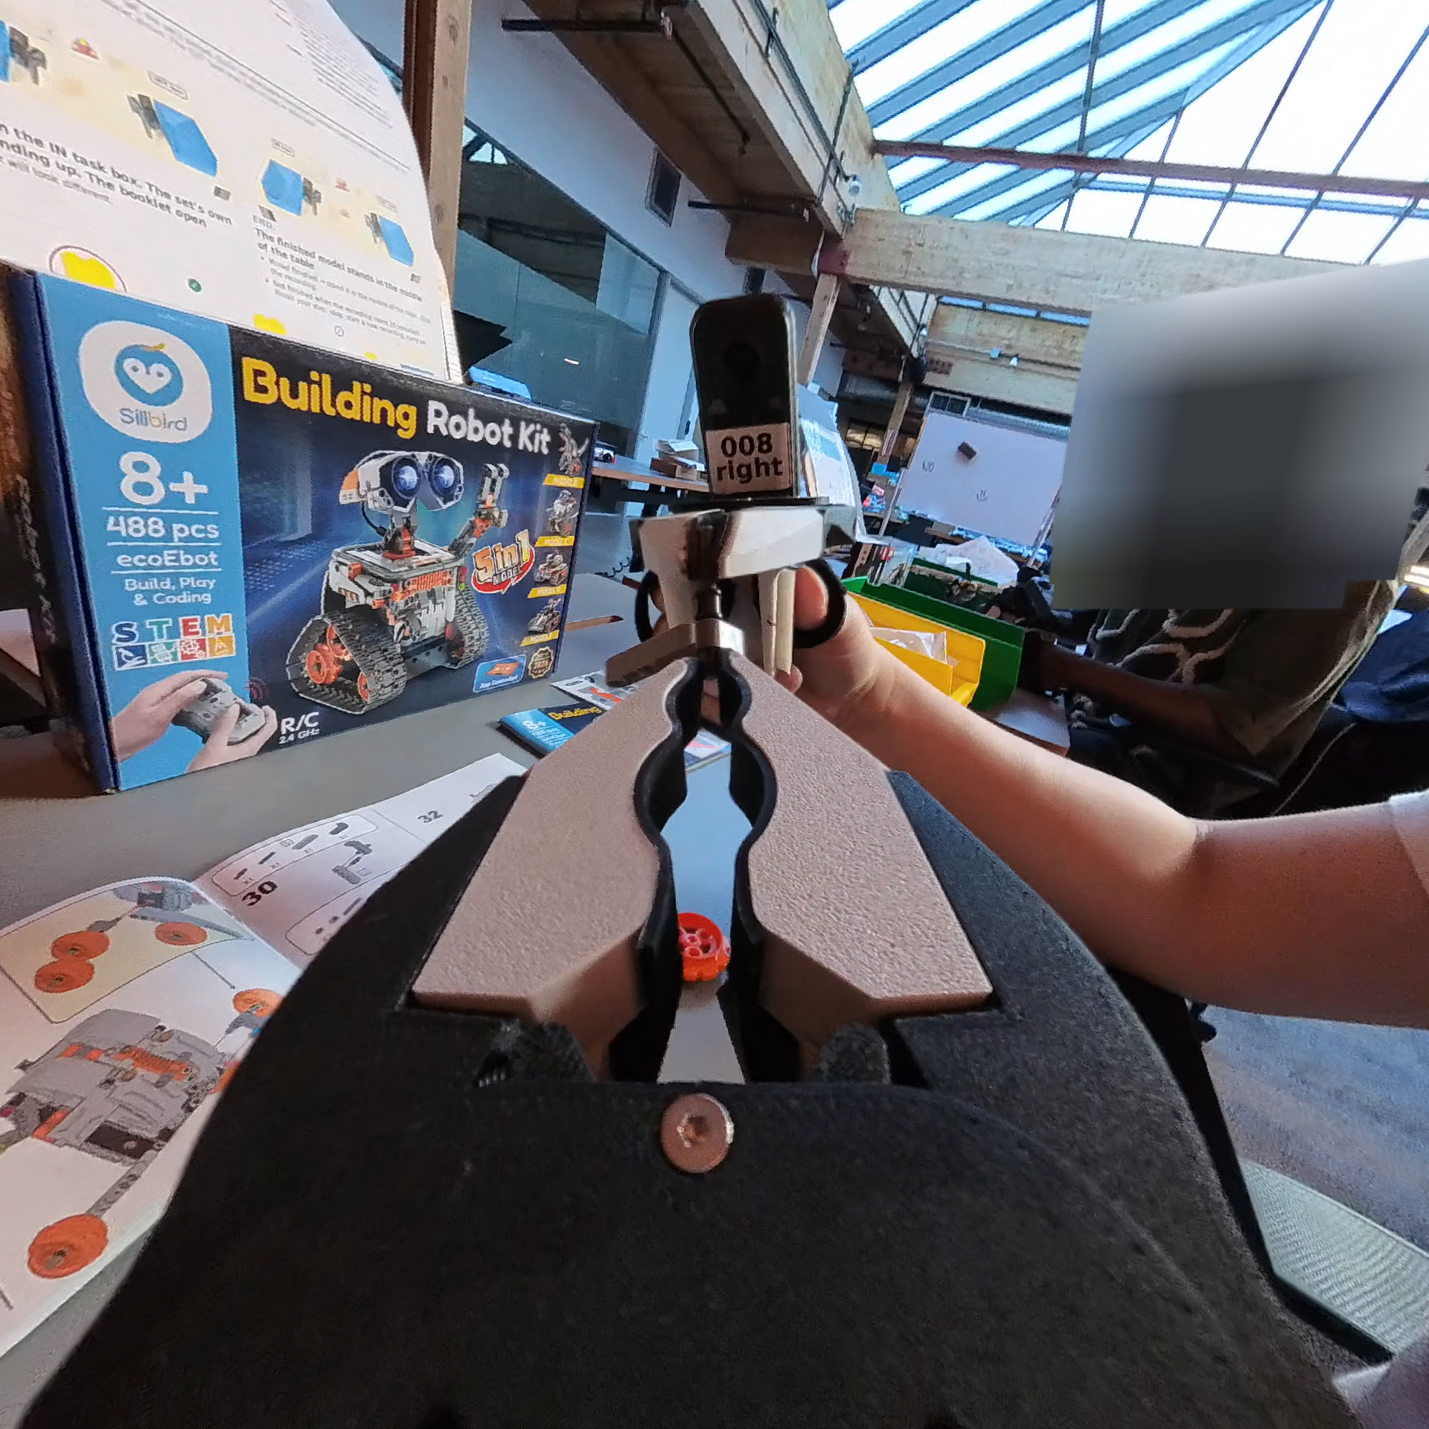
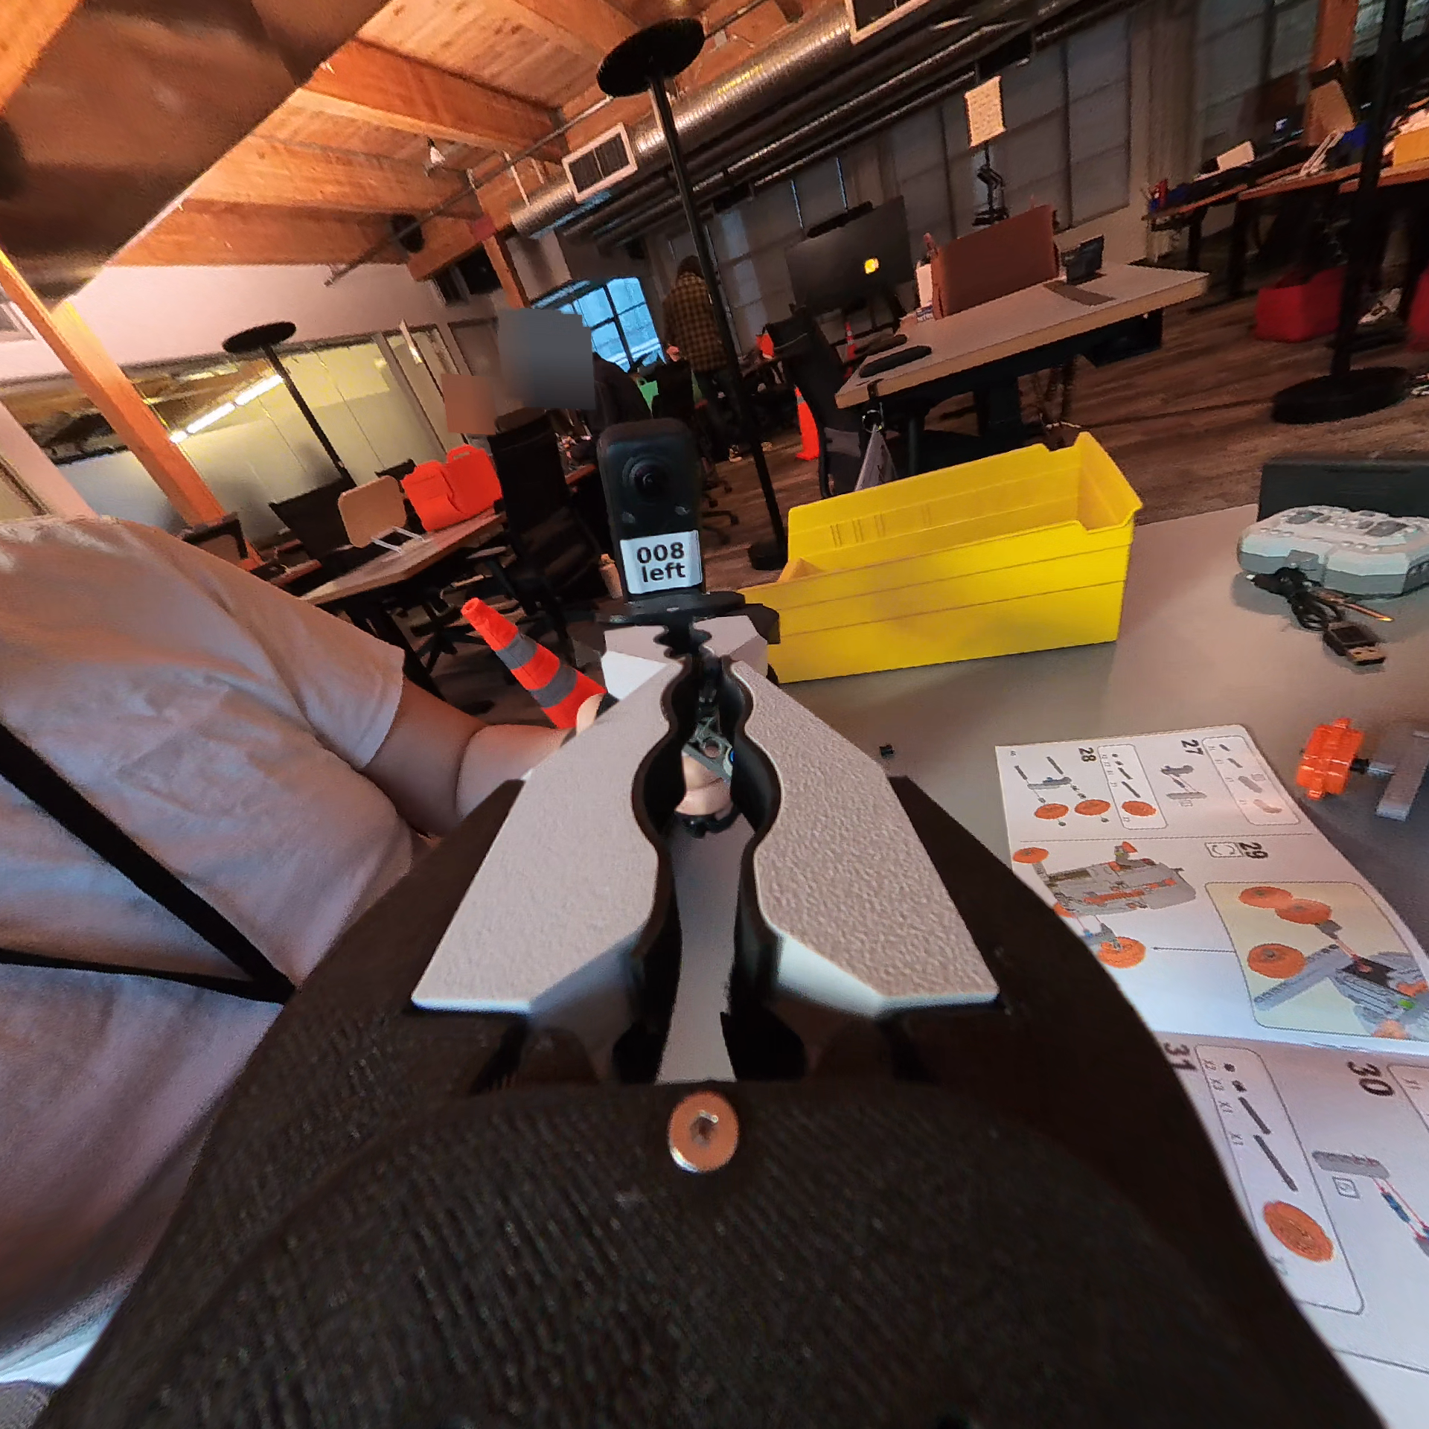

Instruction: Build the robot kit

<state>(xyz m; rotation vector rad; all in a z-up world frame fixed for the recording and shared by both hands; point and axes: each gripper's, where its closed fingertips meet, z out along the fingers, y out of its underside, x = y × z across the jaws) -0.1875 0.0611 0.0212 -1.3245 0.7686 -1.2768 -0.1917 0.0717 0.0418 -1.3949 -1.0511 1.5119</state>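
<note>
Left wrist view: left hand-held gripper (image 1: 705, 680) is seen with its fingers nearly pressed together, tips pinching a small grey-and-black piece (image 1: 715, 619) that sits at the tips of the right hand-held gripper (image 1: 700, 649), which faces it head-on and is gripped by a hand (image 1: 835, 657). An orange wheel (image 1: 702, 945) is seen on the grey surface (image 1: 433, 742) through the gap between the fingers. An open instruction booklet (image 1: 155, 966) lies near left; a blue kit box (image 1: 309, 526) stands far left, with a printed sheet (image 1: 232, 155) propped behind it. Yellow and green bins (image 1: 943, 649) sit far right. Right wrist view: right hand-held gripper (image 2: 707, 696) is also drawn nearly closed, tips pinching the same small grey piece (image 2: 707, 738); the left tool's camera (image 2: 657, 510) is directly beyond. A yellow bin (image 2: 966, 572) is far right, a grey controller with cable (image 2: 1330, 549) farther right, an orange-and-grey part (image 2: 1330, 762) beside the booklet (image 2: 1198, 889).
</note>
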